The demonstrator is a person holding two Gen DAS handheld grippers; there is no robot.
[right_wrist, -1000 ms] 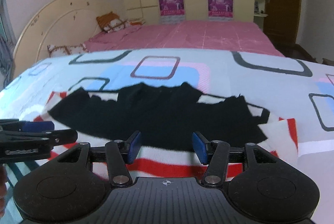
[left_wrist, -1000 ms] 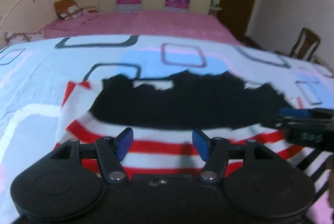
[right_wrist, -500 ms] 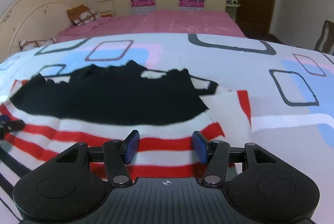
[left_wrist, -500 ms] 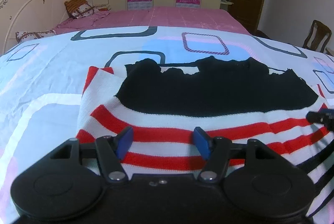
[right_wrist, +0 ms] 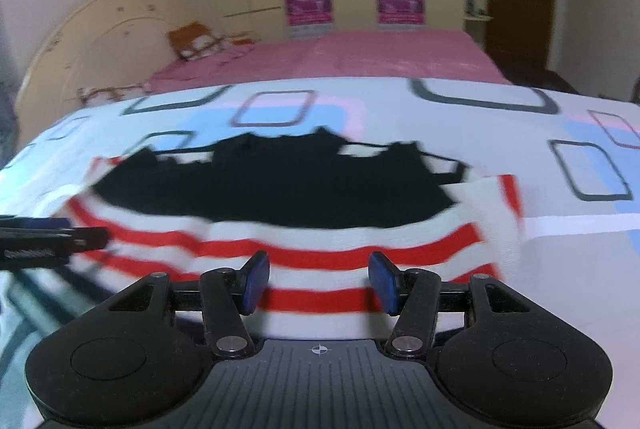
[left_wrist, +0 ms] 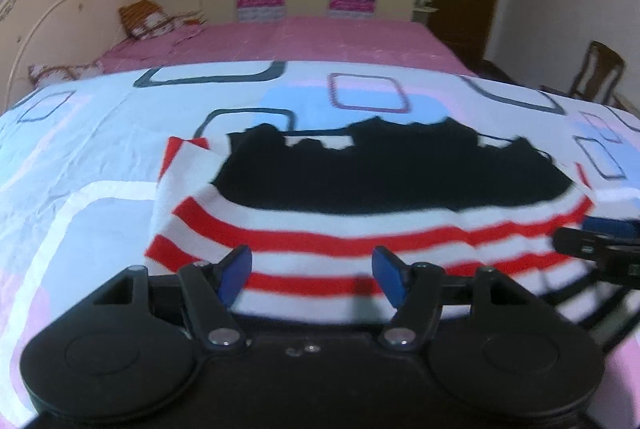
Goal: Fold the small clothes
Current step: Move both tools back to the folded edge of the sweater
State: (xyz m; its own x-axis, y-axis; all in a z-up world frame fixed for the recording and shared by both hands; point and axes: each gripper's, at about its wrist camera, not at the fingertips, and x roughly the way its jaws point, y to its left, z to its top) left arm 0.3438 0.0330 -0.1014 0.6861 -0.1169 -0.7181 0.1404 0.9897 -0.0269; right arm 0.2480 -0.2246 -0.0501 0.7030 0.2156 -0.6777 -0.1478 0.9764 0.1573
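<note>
Cloth is what lies dead ahead of both your claws: the striped garment is spread flat on the bed's patterned sheet, its long axis running from 9 to 3 o'clock across each wrist view, with the black part toward 12 and the red-and-white hem stripes nearest you. Your left claw has just been opening; its blue pads stand apart, and the hem shows in the gap between them, but they do not seem to pinch the fabric. Your right claw likewise stands apart over the hem, with striped cloth showing between the pads and nothing clamped that you can see. In the left view, the right claw pokes in at 3 o'clock, near the garment's right end; in the right view, the left claw shows at 9 o'clock near the left end. So each hand is nearer its own side of the hem. I judge that the coming fold turns on this: the near edge lies crosswise to both claws, so you would carry it toward 12 o'clock, over the black part.
</note>
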